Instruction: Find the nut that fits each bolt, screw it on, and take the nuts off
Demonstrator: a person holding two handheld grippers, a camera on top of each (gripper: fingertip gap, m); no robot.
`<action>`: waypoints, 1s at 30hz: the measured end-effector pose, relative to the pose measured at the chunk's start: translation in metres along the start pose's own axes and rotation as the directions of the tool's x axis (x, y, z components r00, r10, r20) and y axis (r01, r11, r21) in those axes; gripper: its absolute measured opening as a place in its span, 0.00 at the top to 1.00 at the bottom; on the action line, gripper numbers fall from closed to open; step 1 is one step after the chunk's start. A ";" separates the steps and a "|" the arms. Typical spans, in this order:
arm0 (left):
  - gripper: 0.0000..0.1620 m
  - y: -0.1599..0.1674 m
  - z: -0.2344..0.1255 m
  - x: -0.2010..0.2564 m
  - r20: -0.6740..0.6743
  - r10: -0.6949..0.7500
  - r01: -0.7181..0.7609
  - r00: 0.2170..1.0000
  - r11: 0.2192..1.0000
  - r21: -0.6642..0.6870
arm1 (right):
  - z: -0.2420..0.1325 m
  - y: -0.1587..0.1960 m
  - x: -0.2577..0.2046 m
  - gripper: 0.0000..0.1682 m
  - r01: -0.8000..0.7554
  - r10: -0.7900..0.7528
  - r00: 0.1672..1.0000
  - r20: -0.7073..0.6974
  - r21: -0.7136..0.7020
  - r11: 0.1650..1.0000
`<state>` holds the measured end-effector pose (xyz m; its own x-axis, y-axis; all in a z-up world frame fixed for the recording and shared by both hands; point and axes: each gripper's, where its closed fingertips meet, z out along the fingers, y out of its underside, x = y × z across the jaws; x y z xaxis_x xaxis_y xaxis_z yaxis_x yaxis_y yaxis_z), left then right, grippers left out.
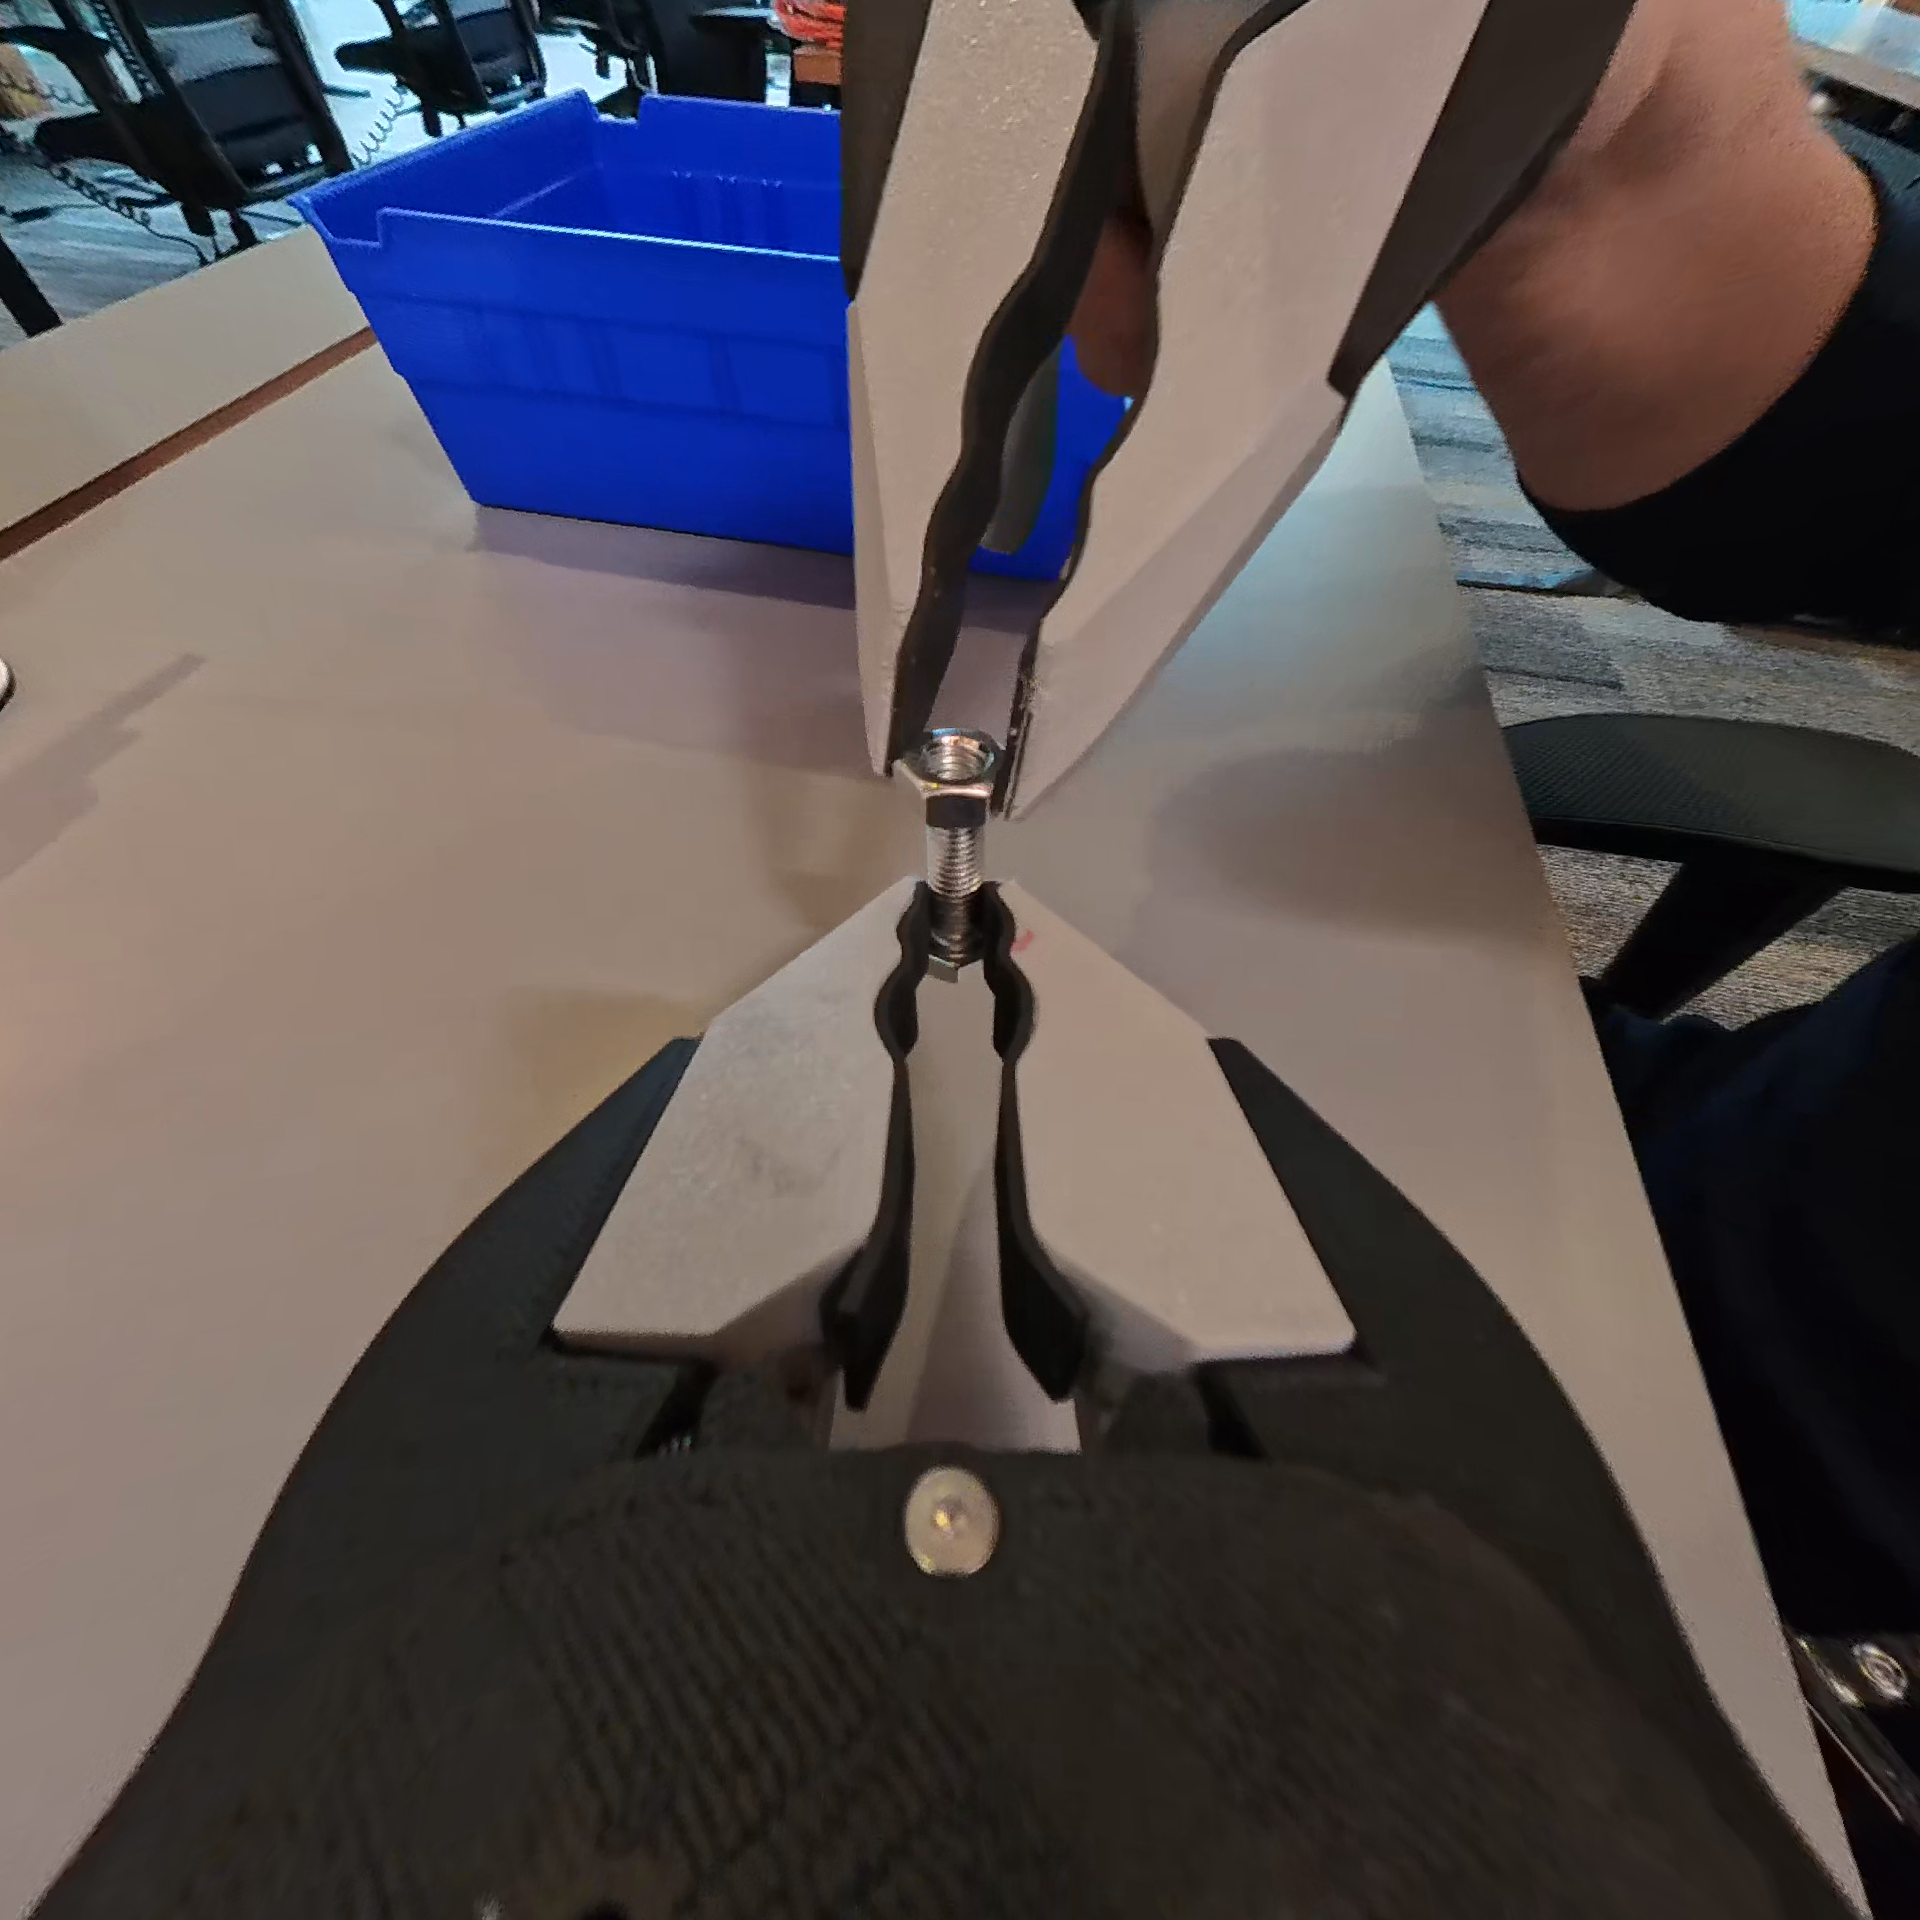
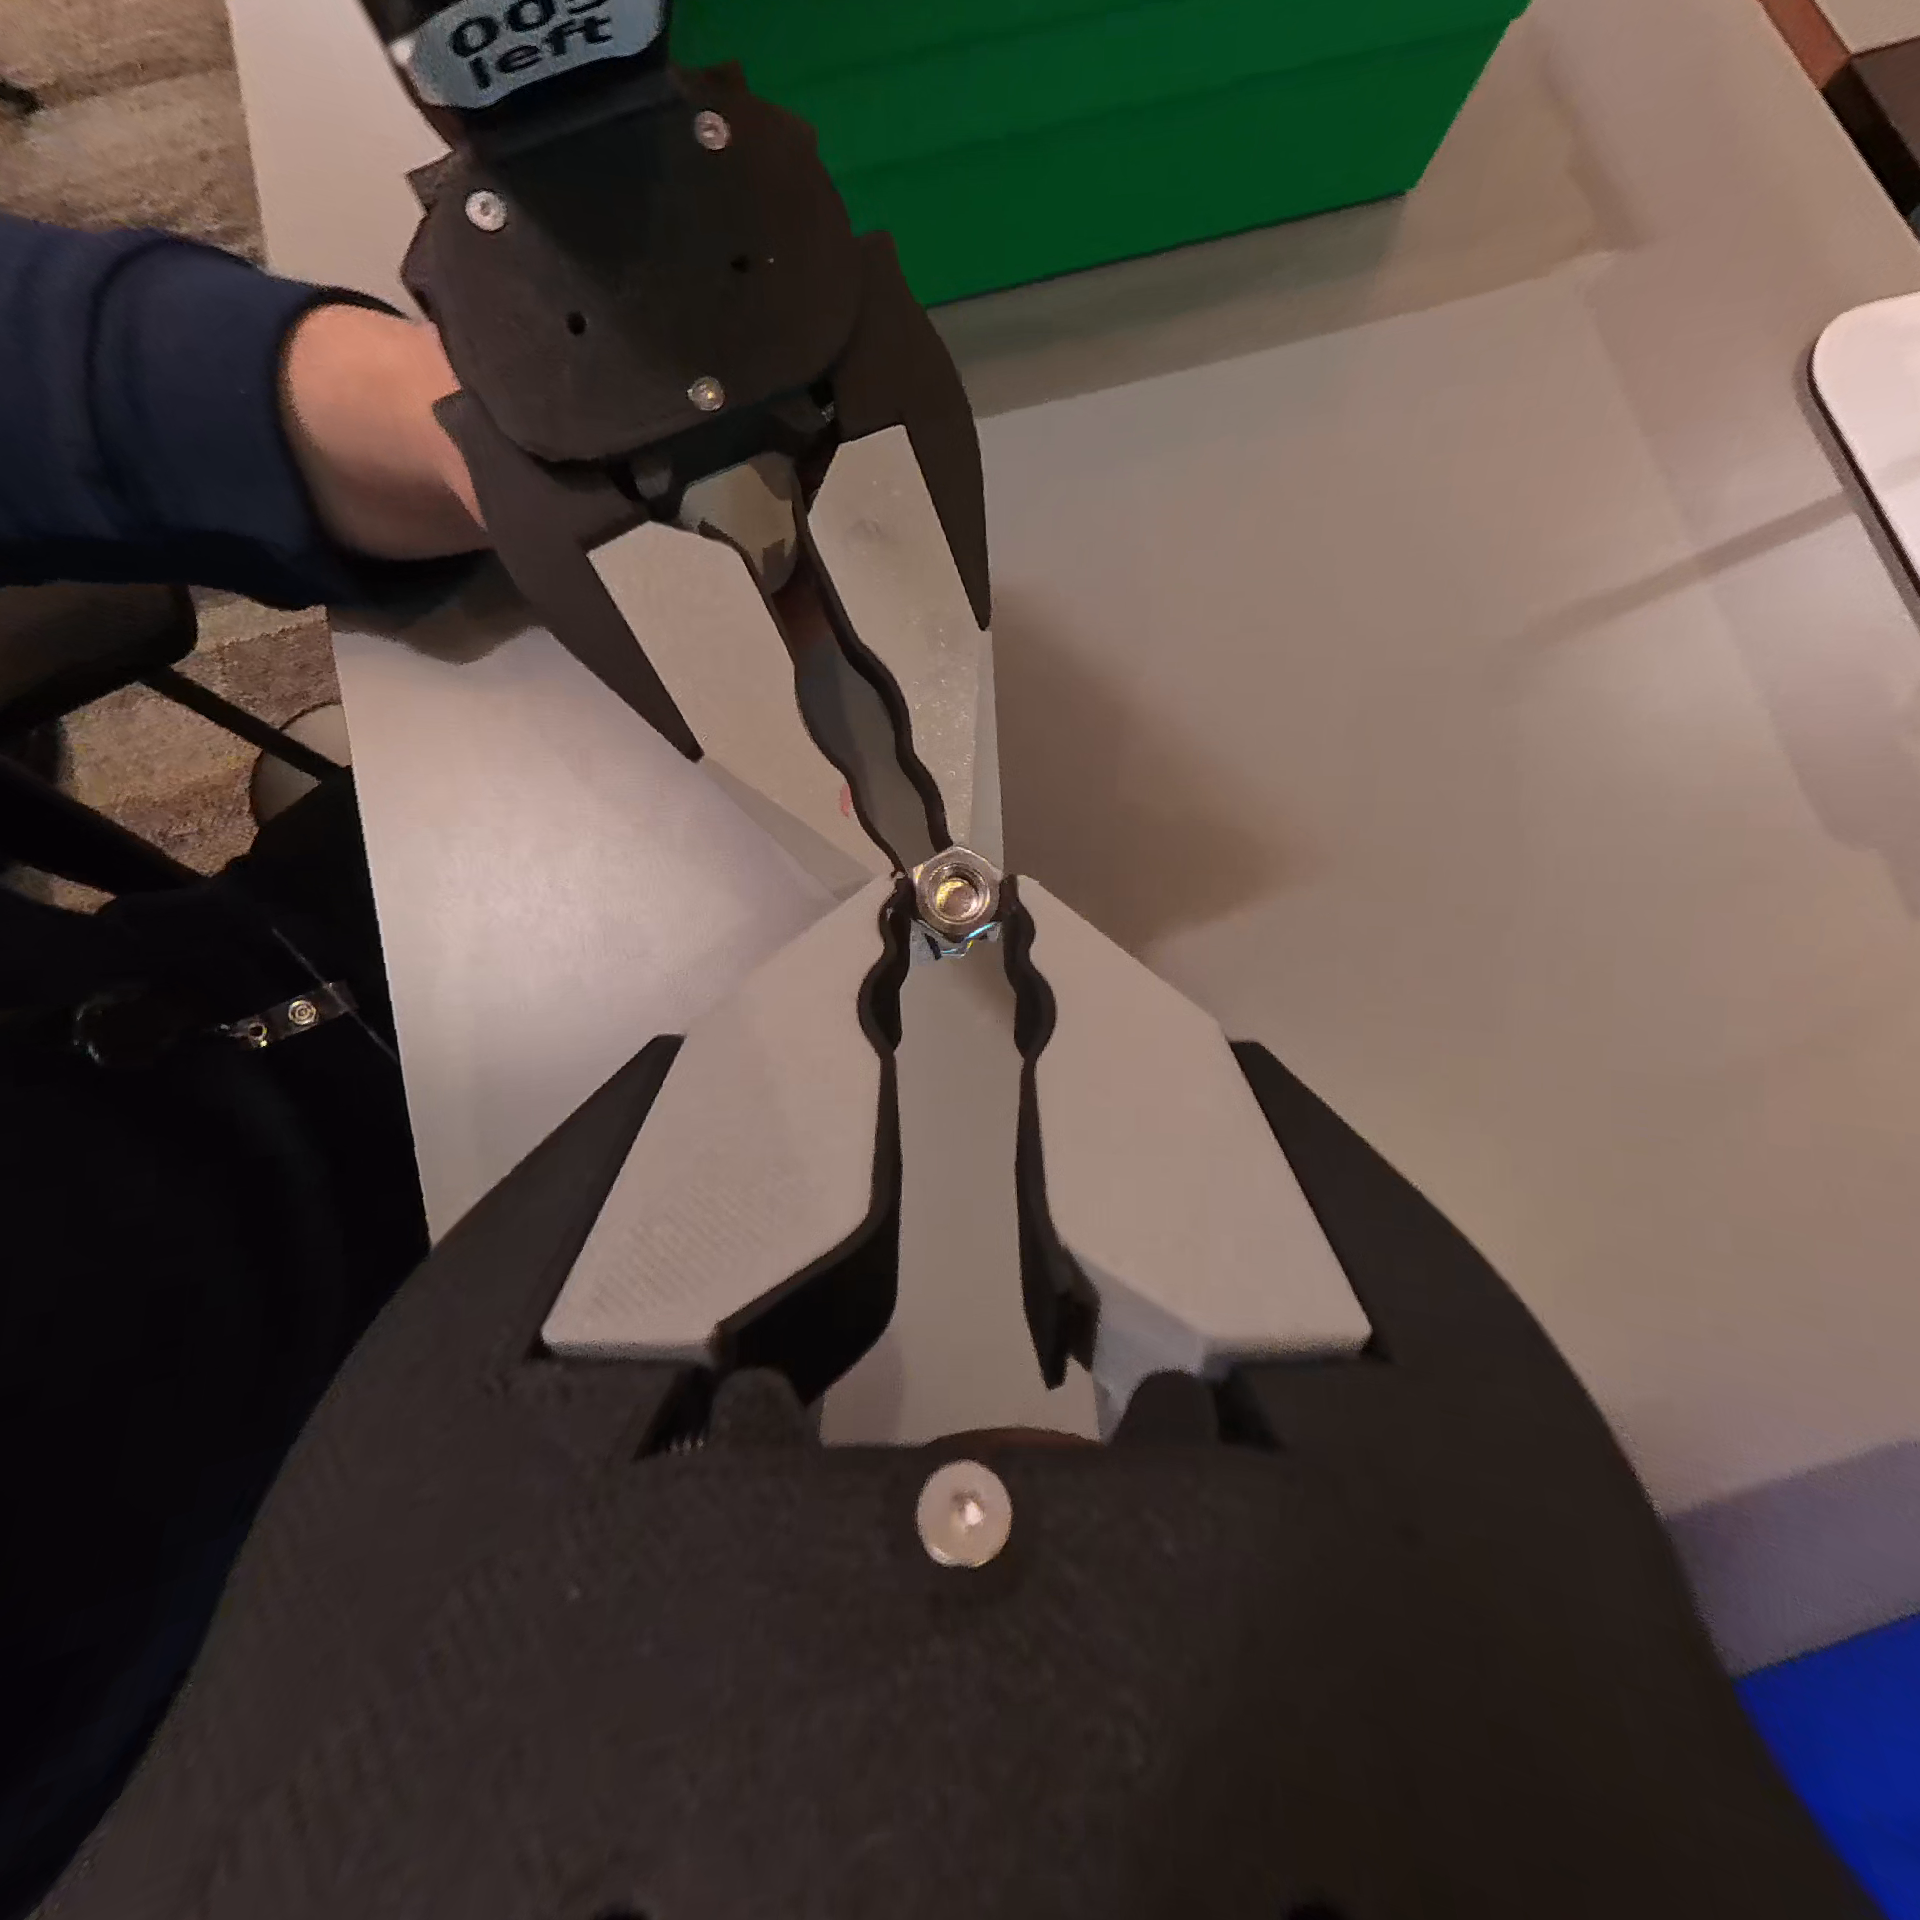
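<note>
My left gripper (image 1: 954, 906) is shut on the head end of a silver bolt (image 1: 948, 857) and holds it above the grey table, with the threaded shaft pointing away from me. A silver hex nut (image 1: 948, 771) sits on the bolt's far end. My right gripper (image 1: 956, 781) comes down from above and is shut on that nut. In the right wrist view my right gripper (image 2: 954, 923) clamps the nut (image 2: 951, 891), seen end-on, and the left gripper (image 2: 923, 857) reaches in from the top and meets it. The bolt shaft is hidden behind the nut there.
A blue bin (image 1: 623, 364) stands on the table (image 1: 312, 831) behind the grippers. A green bin (image 2: 1091, 156) stands at the table's other side. A white object (image 2: 1870, 436) lies at the right edge. A black chair (image 1: 1714, 790) is beside the table. My left and right fingertips are right by each other.
</note>
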<state>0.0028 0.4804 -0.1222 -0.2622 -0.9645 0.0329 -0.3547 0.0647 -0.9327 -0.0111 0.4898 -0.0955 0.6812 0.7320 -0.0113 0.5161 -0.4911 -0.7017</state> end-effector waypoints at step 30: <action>0.96 -0.012 -0.006 0.061 -0.303 0.112 -0.088 0.946 0.992 0.093 | -0.033 0.005 -0.055 0.87 0.235 -0.330 0.918 0.221 0.369 0.899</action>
<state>-0.0141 0.4226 -0.1069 -0.5595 -0.8281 0.0354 -0.2456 0.1249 -0.9613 -0.0283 0.4316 -0.0747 0.3398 0.9383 0.0637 0.4325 -0.0958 -0.8965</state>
